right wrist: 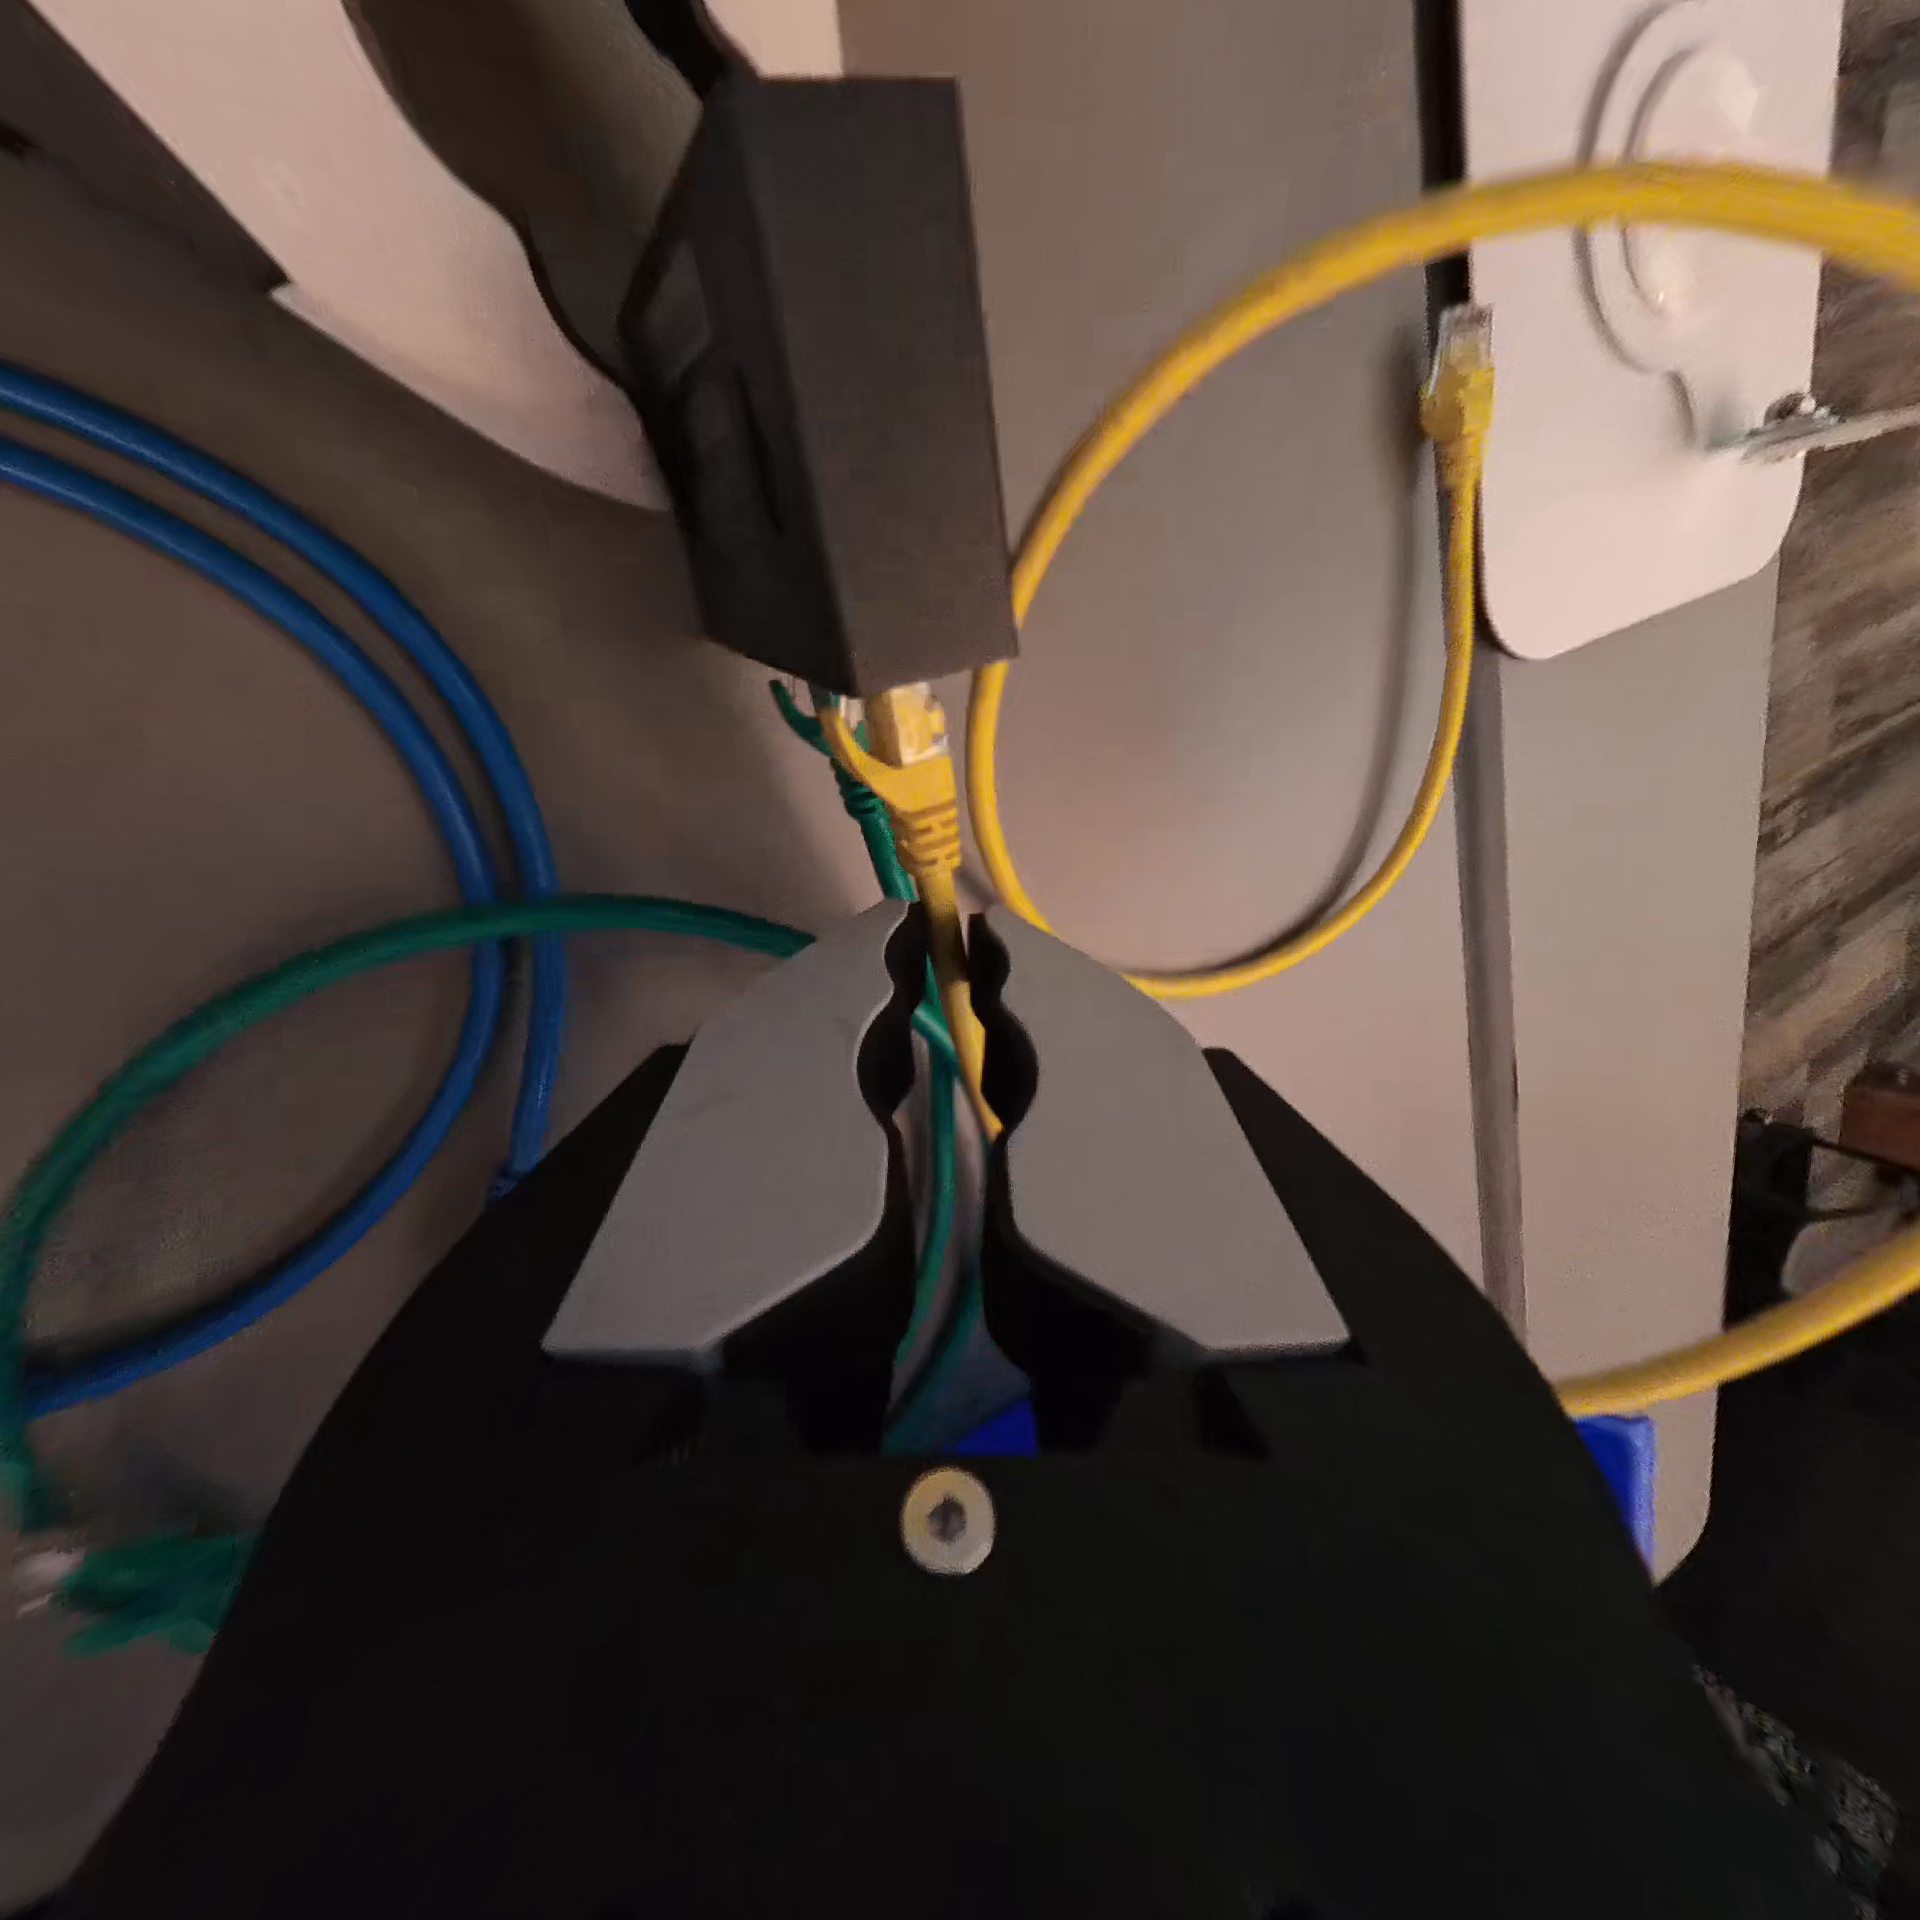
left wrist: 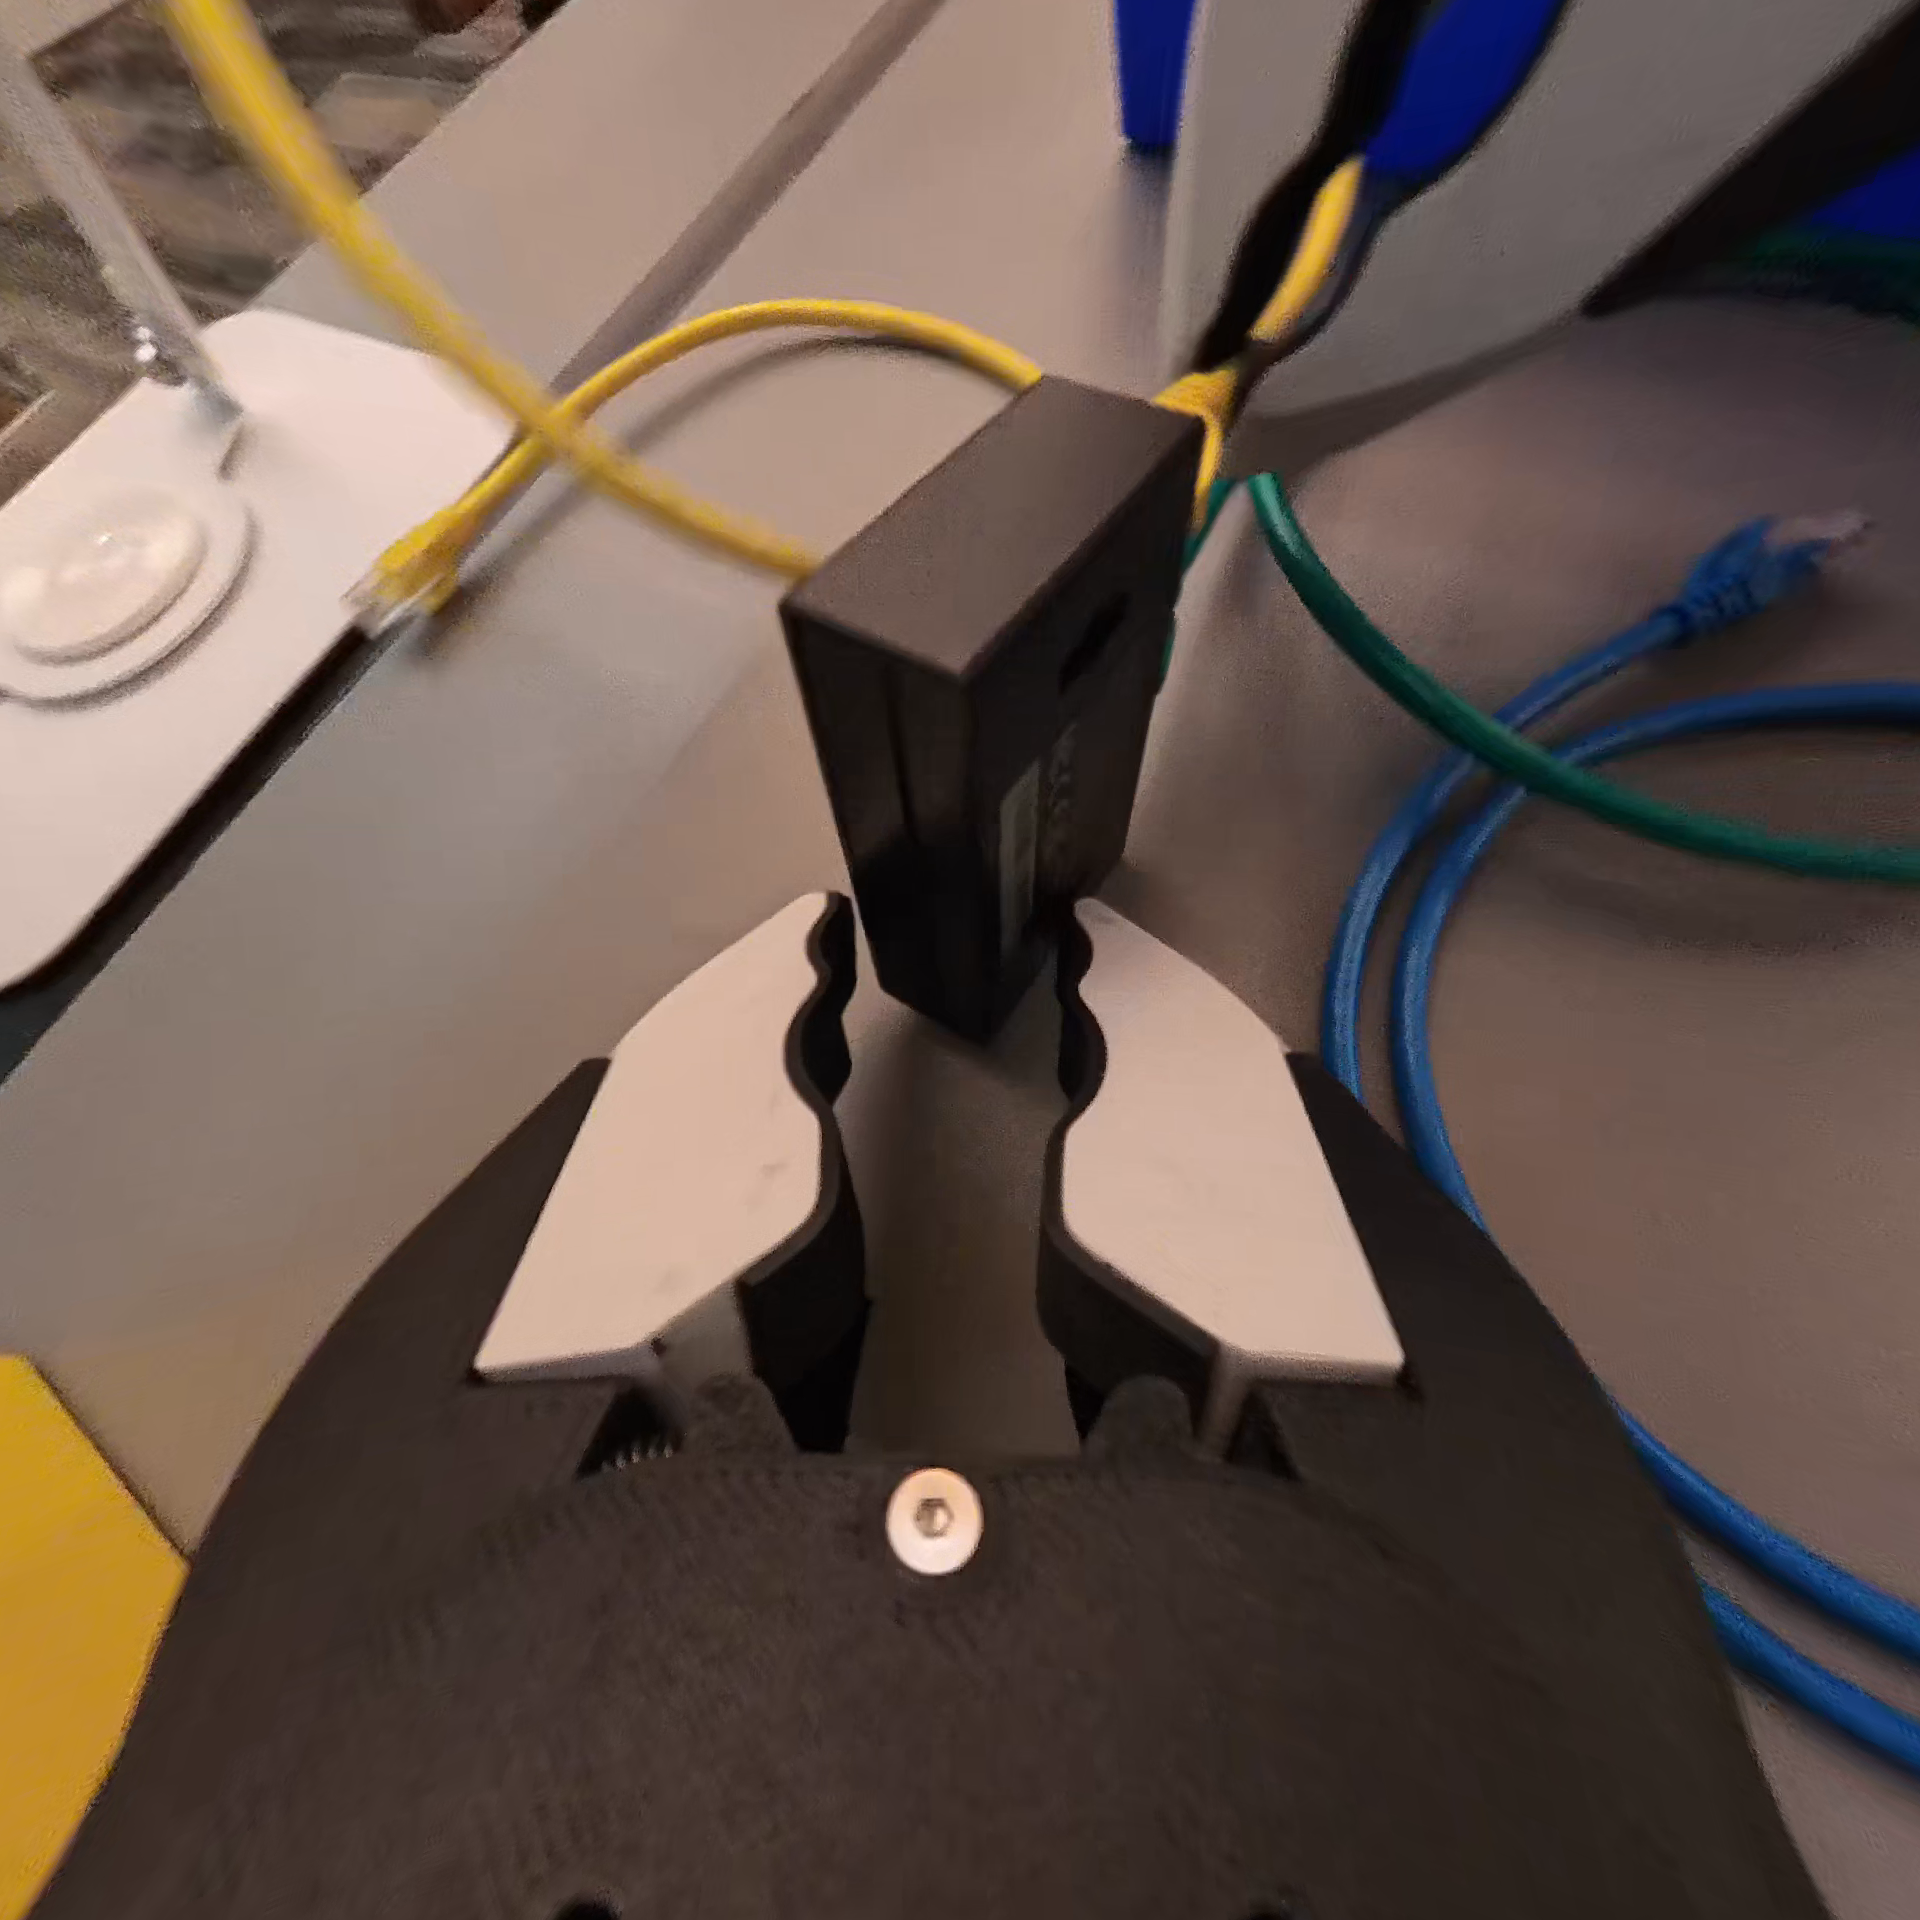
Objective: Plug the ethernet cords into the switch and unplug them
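My left gripper is shut on the near end of the black switch and holds it tilted above the grey desk. The switch also shows in the right wrist view. My right gripper is shut on a yellow ethernet cord just behind its plug. That plug's tip meets the switch's port face; I cannot tell whether it is seated. A green plug and another yellow cord are at the same face. The right gripper shows blurred beyond the switch in the left wrist view.
A loose yellow plug lies at the edge of a white stand base. Blue cord coils and a green cord lie to the right, with a loose blue plug. A blue object stands behind. A yellow sheet lies near left.
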Motion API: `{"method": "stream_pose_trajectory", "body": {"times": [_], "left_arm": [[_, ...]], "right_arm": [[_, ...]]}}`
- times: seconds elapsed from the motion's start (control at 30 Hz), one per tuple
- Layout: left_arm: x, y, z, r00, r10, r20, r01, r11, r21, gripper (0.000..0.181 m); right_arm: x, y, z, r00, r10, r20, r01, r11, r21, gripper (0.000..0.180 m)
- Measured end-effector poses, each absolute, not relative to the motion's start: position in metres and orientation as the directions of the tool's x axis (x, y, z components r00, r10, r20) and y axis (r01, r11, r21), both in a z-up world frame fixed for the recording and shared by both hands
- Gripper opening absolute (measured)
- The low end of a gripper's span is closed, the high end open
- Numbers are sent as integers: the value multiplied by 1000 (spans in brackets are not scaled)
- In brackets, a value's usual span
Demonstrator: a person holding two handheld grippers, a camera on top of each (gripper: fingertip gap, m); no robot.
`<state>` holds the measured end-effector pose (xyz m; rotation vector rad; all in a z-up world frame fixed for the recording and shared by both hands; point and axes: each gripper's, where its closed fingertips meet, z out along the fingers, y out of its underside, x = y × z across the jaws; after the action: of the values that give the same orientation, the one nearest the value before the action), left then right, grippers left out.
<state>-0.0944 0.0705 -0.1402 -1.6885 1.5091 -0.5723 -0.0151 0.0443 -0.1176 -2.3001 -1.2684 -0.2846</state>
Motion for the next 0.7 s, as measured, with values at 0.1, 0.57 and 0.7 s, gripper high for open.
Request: {"method": "stream_pose_trajectory", "body": {"times": [0.1,0.57,0.7], "left_arm": [[-95,73,-142,221,-961,-168,-623,-6,-782,34],[-100,73,-138,223,-952,-209,-671,6,-742,34],[-105,75,-128,245,-948,-205,-660,-8,-751,37]], "right_arm": [[-9,48,-122,575,706,413,817,-476,-325,8],[-2,47,-124,605,673,426,796,-522,-306,26],[-6,48,-123,606,676,419,795,-516,-318,31]]}}
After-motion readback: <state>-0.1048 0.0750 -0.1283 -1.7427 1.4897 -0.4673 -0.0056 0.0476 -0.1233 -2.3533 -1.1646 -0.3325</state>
